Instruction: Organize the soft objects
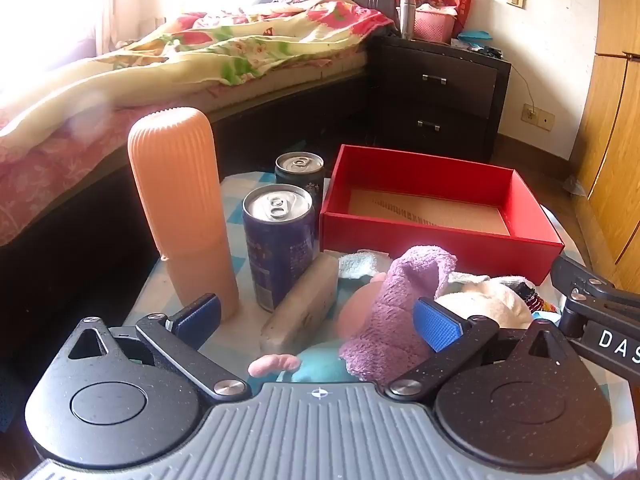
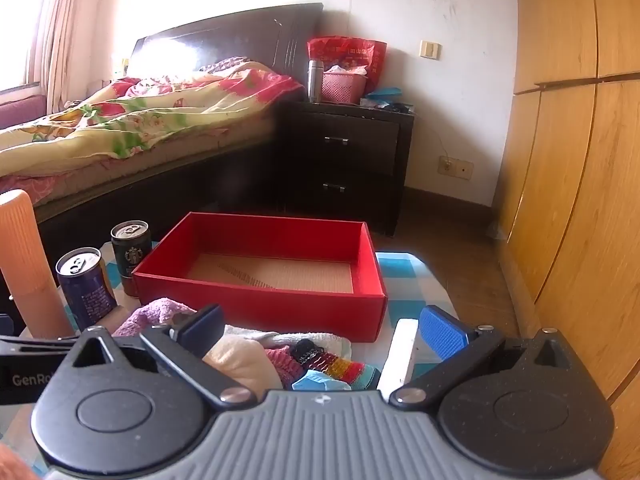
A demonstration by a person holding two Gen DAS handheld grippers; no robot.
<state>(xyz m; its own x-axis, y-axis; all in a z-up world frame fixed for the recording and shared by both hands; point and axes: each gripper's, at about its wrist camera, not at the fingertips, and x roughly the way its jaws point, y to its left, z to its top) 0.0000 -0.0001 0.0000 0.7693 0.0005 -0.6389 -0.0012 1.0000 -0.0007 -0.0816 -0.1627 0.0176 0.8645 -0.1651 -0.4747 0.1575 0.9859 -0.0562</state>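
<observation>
Left gripper point(image 1: 318, 316): jaws spread wide, holding nothing, hovering low over the near end of the soft pile. Purple towel point(image 1: 394, 308) sits between the pads, leaning on the right-hand one; not pinched. Right gripper point(image 2: 322, 330): also wide apart, empty, over the cream plush point(image 2: 244, 364) and striped knit piece point(image 2: 340, 366).

Soft stuff is all heaped on the checked table cloth point(image 2: 404, 268), just in front of the red box point(image 1: 440, 240). Box is empty, so nothing sorted yet, by my read.

Hard items crowd the left: purple can point(image 1: 278, 244) and pale bar point(image 1: 304, 304) touch each other, dark can point(image 1: 300, 176) behind, tall orange ribbed container point(image 1: 180, 208) beside them. White stick point(image 2: 400, 356) lies near the right gripper's right pad.

Risks:
- pile is tangled; closing on the towel likely drags neighbours along
- left pad swings close to the orange container; it's tall and could topple into the cans
- both tools over one heap, so collision if they go in together
- box front wall could catch a low carry
</observation>
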